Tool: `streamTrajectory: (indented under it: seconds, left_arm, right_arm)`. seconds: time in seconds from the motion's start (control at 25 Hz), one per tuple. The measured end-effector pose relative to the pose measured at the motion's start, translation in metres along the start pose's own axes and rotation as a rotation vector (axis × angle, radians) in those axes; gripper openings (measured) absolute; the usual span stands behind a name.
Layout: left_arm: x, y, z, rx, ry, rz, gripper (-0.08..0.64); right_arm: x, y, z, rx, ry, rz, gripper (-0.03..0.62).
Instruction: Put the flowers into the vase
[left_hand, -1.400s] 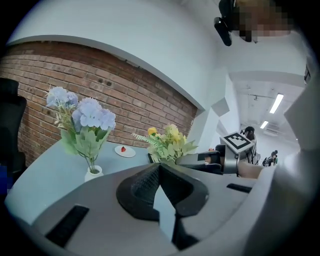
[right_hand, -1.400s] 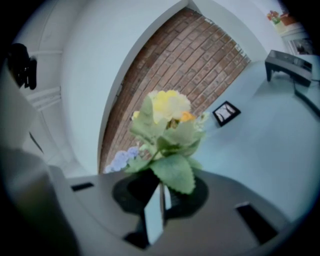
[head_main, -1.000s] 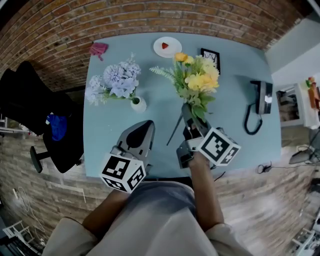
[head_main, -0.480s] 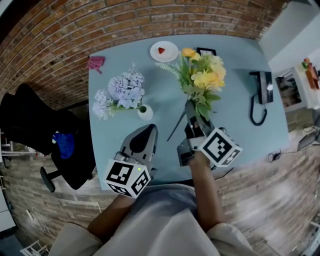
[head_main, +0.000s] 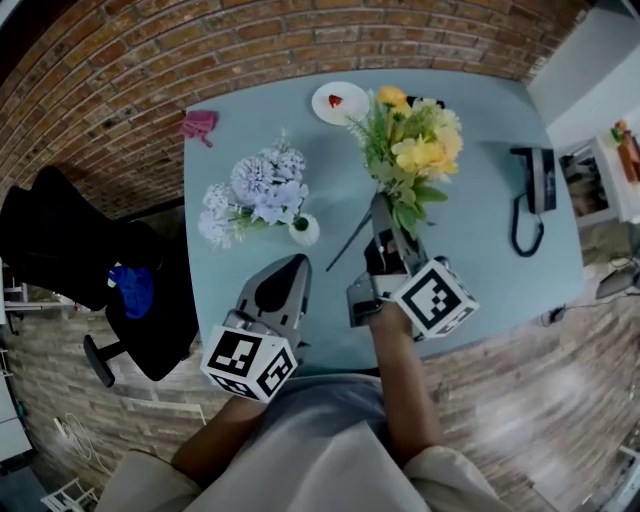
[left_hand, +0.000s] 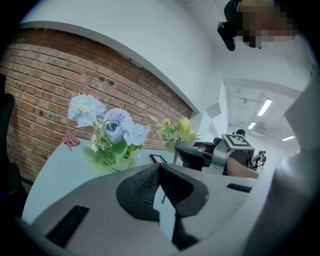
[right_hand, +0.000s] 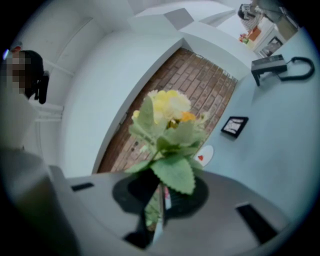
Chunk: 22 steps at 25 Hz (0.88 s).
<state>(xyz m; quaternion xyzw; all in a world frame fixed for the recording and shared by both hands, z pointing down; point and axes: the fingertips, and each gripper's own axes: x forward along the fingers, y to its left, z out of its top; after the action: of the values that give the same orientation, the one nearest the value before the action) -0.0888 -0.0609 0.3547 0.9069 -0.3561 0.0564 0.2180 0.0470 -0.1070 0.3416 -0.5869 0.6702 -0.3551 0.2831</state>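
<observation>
Two bunches of flowers are showing on the blue table (head_main: 470, 262), and only one is sitting where it belongs. Going from the left: a pink cloth (head_main: 199, 125) is lying near the far corner, and the pale blue flowers (head_main: 255, 190) are already standing in the small white vase (head_main: 304, 231). Just nearside of the vase, the left gripper (head_main: 288, 268) is hovering with its jaws pressed together on nothing. Further right, the right gripper (head_main: 384, 232) is clamping the stems of the yellow flowers (head_main: 418, 150), holding them up off the table, well apart from the vase. So I am judging the job about half done: the yellow bunch is waiting to be carried left and lowered into the vase's narrow neck. As for writing, nothing is reading clearly: the white plate (head_main: 339, 102) is bearing only a red mark, the small black frame (right_hand: 234, 125) is too blurred, and the black telephone (head_main: 530, 185) is showing no label
</observation>
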Motion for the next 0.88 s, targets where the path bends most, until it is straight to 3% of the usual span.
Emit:
streamTrajectory:
  seconds: [0.36,0.88]
  left_arm:
    - [-0.01,0.027,-0.002,0.008,0.009,0.058,0.012]
    - [-0.01,0.039,-0.013,0.033,0.063,0.076,0.012]
  right_arm:
    - [0.024,0.006,0.005,-0.012,-0.105,0.045,0.049]
    - [0.046,0.013,-0.005,-0.117,-0.188,0.095,0.049]
